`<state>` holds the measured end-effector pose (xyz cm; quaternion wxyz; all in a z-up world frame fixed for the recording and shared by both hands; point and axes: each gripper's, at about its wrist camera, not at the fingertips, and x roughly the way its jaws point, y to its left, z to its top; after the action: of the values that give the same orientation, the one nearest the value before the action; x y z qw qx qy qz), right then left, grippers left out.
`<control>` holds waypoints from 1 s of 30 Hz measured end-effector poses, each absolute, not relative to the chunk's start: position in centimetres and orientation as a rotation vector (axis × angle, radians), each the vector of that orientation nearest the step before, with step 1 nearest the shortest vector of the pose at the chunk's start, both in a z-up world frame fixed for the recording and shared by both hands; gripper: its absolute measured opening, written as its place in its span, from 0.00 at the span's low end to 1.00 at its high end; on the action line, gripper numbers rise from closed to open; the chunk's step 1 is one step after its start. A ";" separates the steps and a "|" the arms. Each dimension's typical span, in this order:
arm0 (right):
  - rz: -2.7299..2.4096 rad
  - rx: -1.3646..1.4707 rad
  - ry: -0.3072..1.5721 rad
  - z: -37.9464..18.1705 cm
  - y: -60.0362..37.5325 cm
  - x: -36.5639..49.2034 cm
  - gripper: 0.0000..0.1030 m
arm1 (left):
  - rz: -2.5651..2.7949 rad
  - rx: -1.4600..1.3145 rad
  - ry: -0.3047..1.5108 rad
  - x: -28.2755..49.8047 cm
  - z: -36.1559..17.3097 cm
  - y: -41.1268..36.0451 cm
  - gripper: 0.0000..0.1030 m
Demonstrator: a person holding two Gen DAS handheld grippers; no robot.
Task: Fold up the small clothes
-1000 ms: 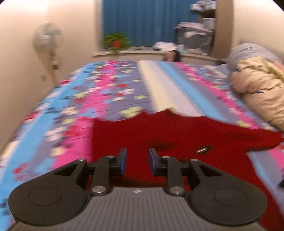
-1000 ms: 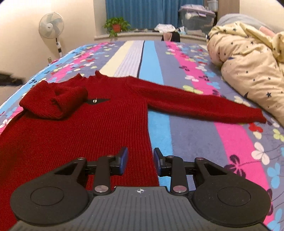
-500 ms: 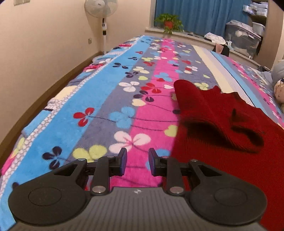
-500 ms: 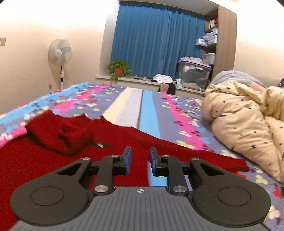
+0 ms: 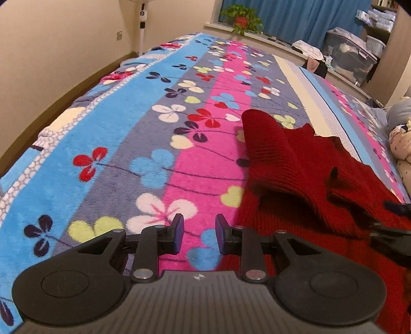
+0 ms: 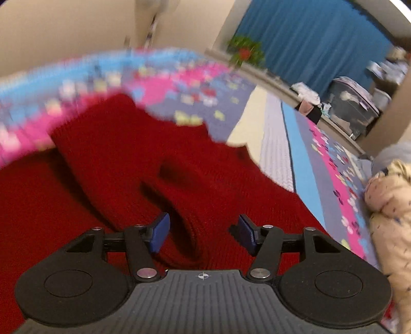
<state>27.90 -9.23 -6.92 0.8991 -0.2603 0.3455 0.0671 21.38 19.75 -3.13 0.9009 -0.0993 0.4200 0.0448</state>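
Observation:
A red knit sweater [image 5: 303,179] lies on the flowered bedspread [image 5: 143,133], with its left sleeve [image 5: 277,151] folded over the body. My left gripper [image 5: 199,235] hovers over the bedspread just left of the sweater's edge, open a little and empty. My right gripper [image 6: 203,237] is open wide, low over the sweater [image 6: 128,164], with the cuff end of the folded sleeve [image 6: 190,226] lying between its fingers. Part of the right gripper [image 5: 393,236] shows at the right edge of the left wrist view.
A cream star-patterned duvet [image 6: 393,213] is bunched at the right of the bed. A windowsill with a potted plant [image 5: 241,19], a storage bin [image 5: 346,51] and blue curtains lies beyond the bed. A fan stand [image 5: 142,25] and the wall are at the left.
My right gripper swung left over the sweater, dropped low onto the folded sleeve and opened wider. My left gripper moved off the sweater to its left edge and stayed slightly open.

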 end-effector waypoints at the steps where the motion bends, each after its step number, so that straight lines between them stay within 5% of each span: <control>1: 0.137 -0.555 0.731 -7.5 -9.0 28.7 0.51 | 0.093 -0.211 0.872 21.6 -3.2 19.9 0.28; 3: 0.139 -0.547 0.710 -7.5 -8.9 29.8 0.20 | 0.097 -0.221 0.878 21.9 -3.4 20.1 0.28; 5: 0.077 -0.390 0.583 -5.2 -10.5 30.5 0.14 | 0.100 -0.239 0.878 22.2 -3.4 20.2 0.28; 8: -0.118 0.105 0.388 -2.1 -17.5 29.9 0.13 | 0.099 -0.256 0.876 22.5 -3.3 20.3 0.28; 14: -0.241 0.561 0.693 -9.9 -26.6 32.1 0.25 | 0.053 -0.237 0.883 22.9 -3.6 19.0 0.28; 17: -0.202 0.580 0.656 -10.6 -27.2 31.5 0.27 | 0.034 -0.223 0.883 23.0 -3.8 18.4 0.28; 19: -0.196 0.536 0.618 -10.1 -27.2 31.3 0.11 | 0.027 -0.213 0.886 23.1 -4.0 18.1 0.28; 23: -0.210 0.454 0.591 -9.9 -27.5 31.2 0.10 | 0.022 -0.188 0.894 23.1 -4.4 17.6 0.28; 30: -0.212 0.364 0.727 -9.9 -28.7 30.1 0.39 | -0.028 -0.117 0.892 22.8 -4.8 16.0 0.28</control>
<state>30.05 -28.69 -9.93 0.9130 0.1768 0.3529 -0.1029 22.81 16.05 -4.76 0.9004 -0.0568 0.4311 -0.0135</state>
